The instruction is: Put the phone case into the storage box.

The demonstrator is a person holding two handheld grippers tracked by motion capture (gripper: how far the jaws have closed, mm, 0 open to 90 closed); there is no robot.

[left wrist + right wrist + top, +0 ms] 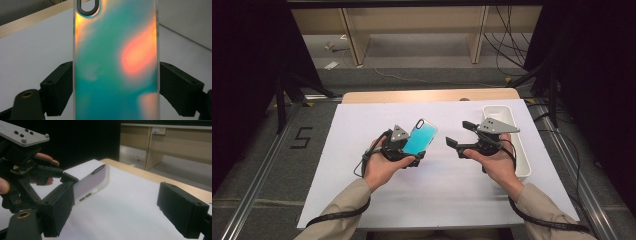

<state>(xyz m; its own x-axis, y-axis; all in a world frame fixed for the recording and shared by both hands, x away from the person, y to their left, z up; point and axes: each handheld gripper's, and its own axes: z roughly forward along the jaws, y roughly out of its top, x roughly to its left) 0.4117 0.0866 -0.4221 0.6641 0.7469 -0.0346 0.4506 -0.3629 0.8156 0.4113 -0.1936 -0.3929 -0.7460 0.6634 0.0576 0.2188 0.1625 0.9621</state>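
A phone case (420, 137) with a teal and orange shimmering back is held above the white sheet, camera cut-out end pointing away from me. My left gripper (410, 152) is shut on it, one pad on each long edge of the phone case (115, 62). To its right, my right gripper (460, 134) is open and points left toward the case, with nothing between its jaws. The right gripper view has the phone case (93, 183) a short way beyond the open gap of my right gripper (120, 212), and the left gripper's grey plate (22, 133) at upper left.
A white sheet (362, 190) covers the table, with a wooden edge (427, 95) at the far side. A white oblong tray (523, 157) stands at the right, partly under my right hand. Shelving and cables lie on the floor beyond.
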